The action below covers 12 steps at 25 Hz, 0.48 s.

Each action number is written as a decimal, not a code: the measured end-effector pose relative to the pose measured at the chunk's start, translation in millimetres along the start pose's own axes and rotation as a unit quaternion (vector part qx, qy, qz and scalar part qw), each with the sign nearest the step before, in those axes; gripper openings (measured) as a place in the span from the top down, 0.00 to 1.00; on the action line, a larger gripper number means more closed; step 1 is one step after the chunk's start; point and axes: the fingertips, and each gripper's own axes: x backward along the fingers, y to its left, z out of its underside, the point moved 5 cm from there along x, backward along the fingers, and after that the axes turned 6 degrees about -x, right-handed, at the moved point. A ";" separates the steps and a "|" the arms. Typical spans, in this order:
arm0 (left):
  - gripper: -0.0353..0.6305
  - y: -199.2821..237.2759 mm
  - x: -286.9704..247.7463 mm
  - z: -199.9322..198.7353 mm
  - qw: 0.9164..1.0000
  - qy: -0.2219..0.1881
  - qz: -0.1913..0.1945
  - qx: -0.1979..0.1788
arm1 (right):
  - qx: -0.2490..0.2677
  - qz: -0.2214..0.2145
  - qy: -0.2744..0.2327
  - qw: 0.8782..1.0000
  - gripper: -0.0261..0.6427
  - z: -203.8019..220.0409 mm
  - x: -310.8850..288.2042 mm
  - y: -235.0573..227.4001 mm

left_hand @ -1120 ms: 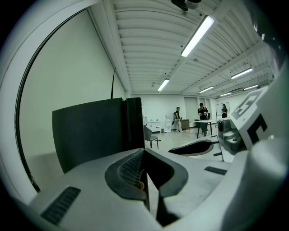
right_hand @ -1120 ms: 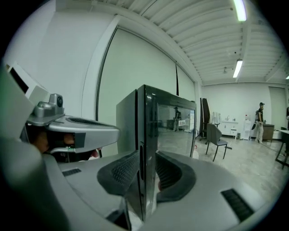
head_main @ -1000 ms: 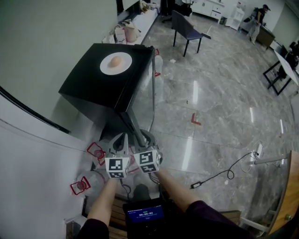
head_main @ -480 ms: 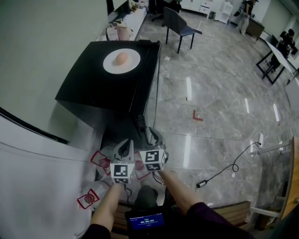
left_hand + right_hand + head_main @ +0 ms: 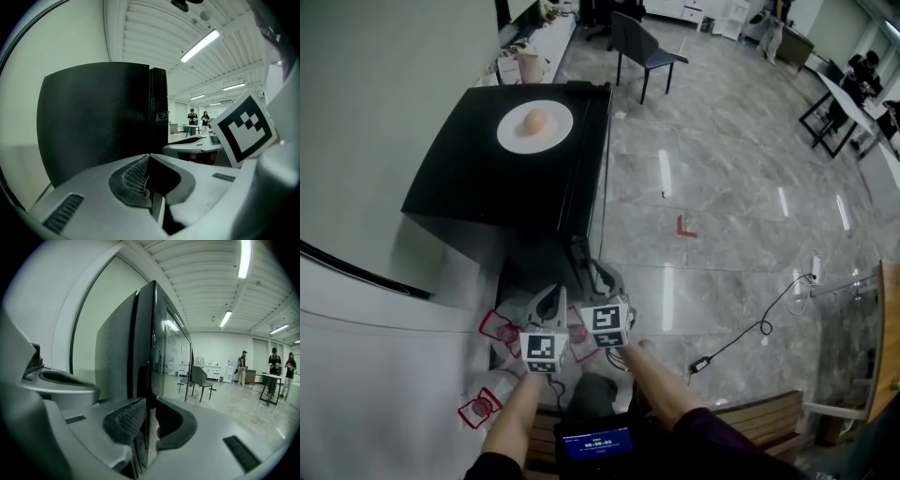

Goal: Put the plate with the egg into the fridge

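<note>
A white plate (image 5: 535, 127) with a brown egg (image 5: 535, 121) rests on top of the black fridge (image 5: 487, 178). The fridge's glass door (image 5: 157, 348) is closed. Both grippers hang side by side low in front of the fridge, far below the plate. My right gripper (image 5: 598, 277) is at the door's free edge. Its jaws are closing, and in the right gripper view that gripper (image 5: 149, 423) has the thin door edge clamped between its pads. My left gripper (image 5: 550, 300) is shut with nothing in it. In its own view the left gripper (image 5: 150, 187) points at the fridge's dark side (image 5: 103, 117).
Water bottles with red labels (image 5: 499, 328) lie on the floor left of the grippers. A chair (image 5: 642, 47) stands beyond the fridge. A black cable (image 5: 750, 333) runs across the marble floor at right, and a wooden bench (image 5: 750, 422) is at the lower right. People stand far off.
The head camera has shifted, so the fridge top and plate now sit further left. Both grippers stay close together at the door's lower edge.
</note>
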 end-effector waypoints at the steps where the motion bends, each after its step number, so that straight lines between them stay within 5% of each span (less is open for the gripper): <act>1: 0.93 -1.8 -1.6 -1.1 1.000 0.000 0.004 -0.002 | -0.002 -0.003 0.002 1.000 0.86 -0.3 0.2 -0.9; 12: 0.93 -23.3 -22.6 -23.2 0.998 -0.014 0.048 -0.030 | -0.008 -0.048 0.013 0.999 0.86 -1.5 2.0 -8.4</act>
